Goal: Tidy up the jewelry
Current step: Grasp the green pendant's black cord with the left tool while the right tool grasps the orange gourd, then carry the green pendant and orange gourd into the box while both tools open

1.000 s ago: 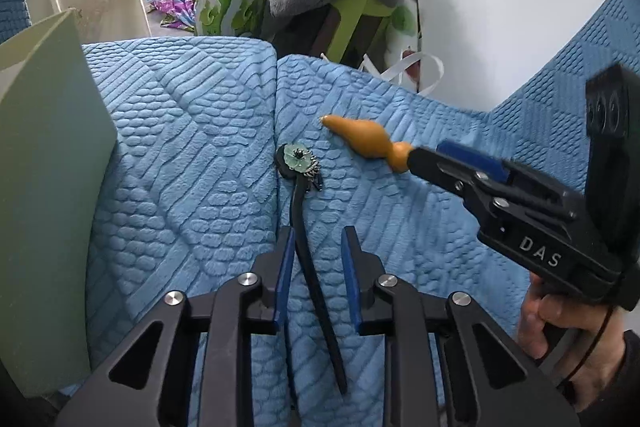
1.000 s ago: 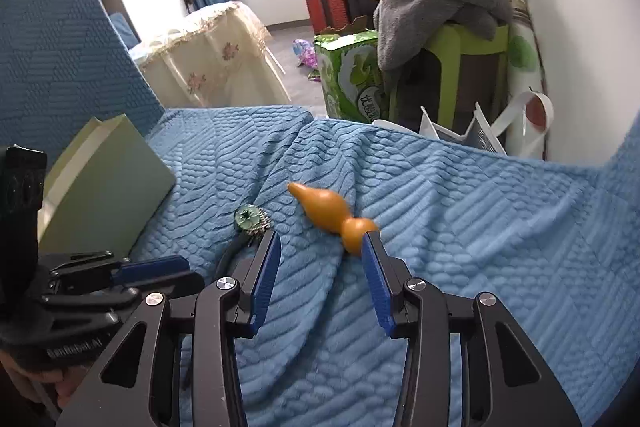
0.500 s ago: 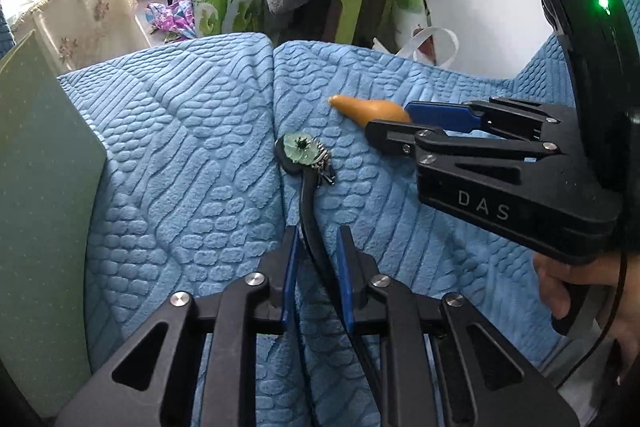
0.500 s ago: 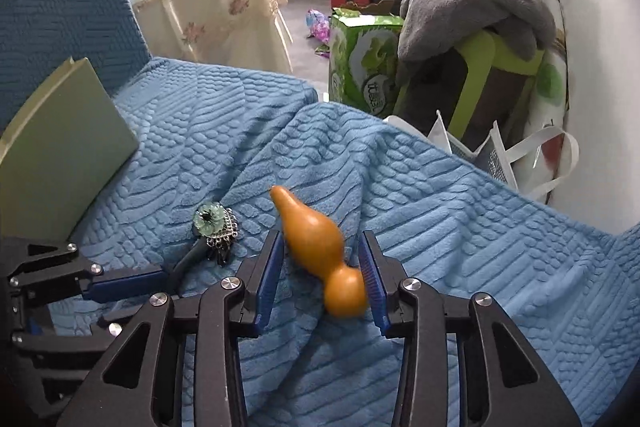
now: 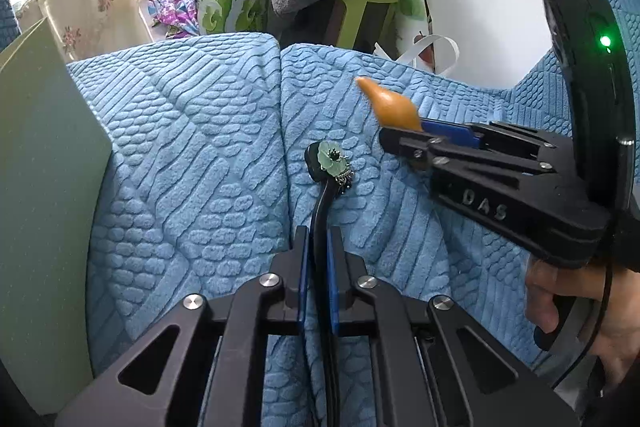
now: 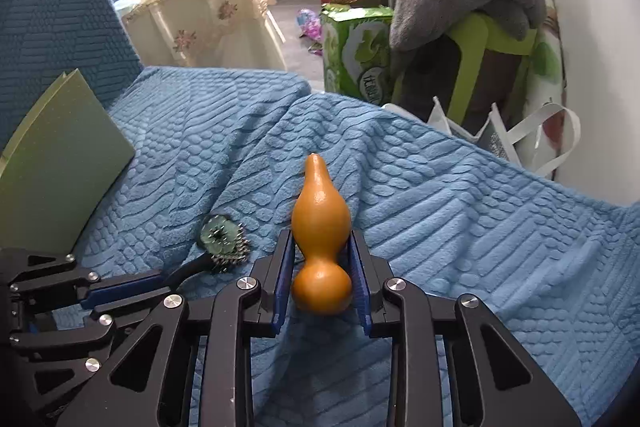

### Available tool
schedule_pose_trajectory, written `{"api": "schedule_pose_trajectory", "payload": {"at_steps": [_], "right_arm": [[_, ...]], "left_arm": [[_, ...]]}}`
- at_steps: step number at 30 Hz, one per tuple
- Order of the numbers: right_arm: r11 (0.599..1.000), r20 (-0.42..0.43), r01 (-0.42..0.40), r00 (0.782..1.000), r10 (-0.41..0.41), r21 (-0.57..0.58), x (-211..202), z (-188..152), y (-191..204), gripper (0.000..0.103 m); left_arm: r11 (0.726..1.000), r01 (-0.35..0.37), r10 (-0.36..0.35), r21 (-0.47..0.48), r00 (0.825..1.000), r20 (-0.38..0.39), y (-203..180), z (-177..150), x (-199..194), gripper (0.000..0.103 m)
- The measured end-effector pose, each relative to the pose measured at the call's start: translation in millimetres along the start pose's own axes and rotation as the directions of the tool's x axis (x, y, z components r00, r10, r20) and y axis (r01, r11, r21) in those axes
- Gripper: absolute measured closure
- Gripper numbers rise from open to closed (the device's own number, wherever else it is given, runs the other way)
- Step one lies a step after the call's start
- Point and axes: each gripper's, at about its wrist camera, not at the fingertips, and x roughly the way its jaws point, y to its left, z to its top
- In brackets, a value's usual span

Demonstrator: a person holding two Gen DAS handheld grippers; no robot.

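A black hair stick [image 5: 320,215] with a green flower ornament [image 5: 331,155] lies on the blue textured blanket [image 5: 192,155]. My left gripper [image 5: 317,247] is shut on its black stem, with the flower end pointing away. An orange gourd-shaped ornament [image 6: 320,227] sits between the blue pads of my right gripper [image 6: 320,263], which is shut on its lower half. In the left wrist view the gourd [image 5: 390,103] sticks out of the right gripper [image 5: 424,135] to the right of the flower. The flower ornament [image 6: 222,235] shows left of the gourd in the right wrist view.
A pale green box lid [image 5: 40,187] leans at the left on the blanket, also in the right wrist view [image 6: 60,163]. Beyond the blanket's far edge stand a green carton [image 6: 356,47], a green stool with grey clothes [image 6: 468,7] and a white bag [image 6: 520,143].
My left gripper closed on the hair stick's stem. My right gripper moved in around the gourd and closed on it, and the gourd now points straight ahead.
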Motion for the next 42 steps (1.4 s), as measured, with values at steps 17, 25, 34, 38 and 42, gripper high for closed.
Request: {"api": "schedule_pose_trajectory", "payload": {"at_steps": [17,25,34,38,42], "right_arm": [[0.988,-0.003,0.018,1.000,-0.018,0.156,-38,-35,9,0.078],[0.969,0.015,0.017,1.000,-0.022,0.246,-67,-47,30,0.078],[0.954,0.019,0.059,0.997,-0.068,0.293,-102,-61,71,0.078],[0.948,-0.005,0.073,0.997,-0.075,0.308,-108,-69,83,0.078],[0.943,-0.023,0.082,0.997,-0.079,0.323,-114,-75,91,0.078]], "left_arm": [[0.999,0.025,-0.023,-0.025,0.999,0.045,18,-10,-39,0.096],[0.997,0.050,-0.046,-0.051,0.996,0.074,28,-17,-57,0.096],[0.996,0.079,-0.075,-0.046,0.993,0.087,40,-25,-83,0.097],[0.994,0.095,-0.091,-0.045,0.992,0.083,43,-29,-93,0.097],[0.993,0.119,-0.116,-0.028,0.990,0.079,43,-32,-104,0.097]]}}
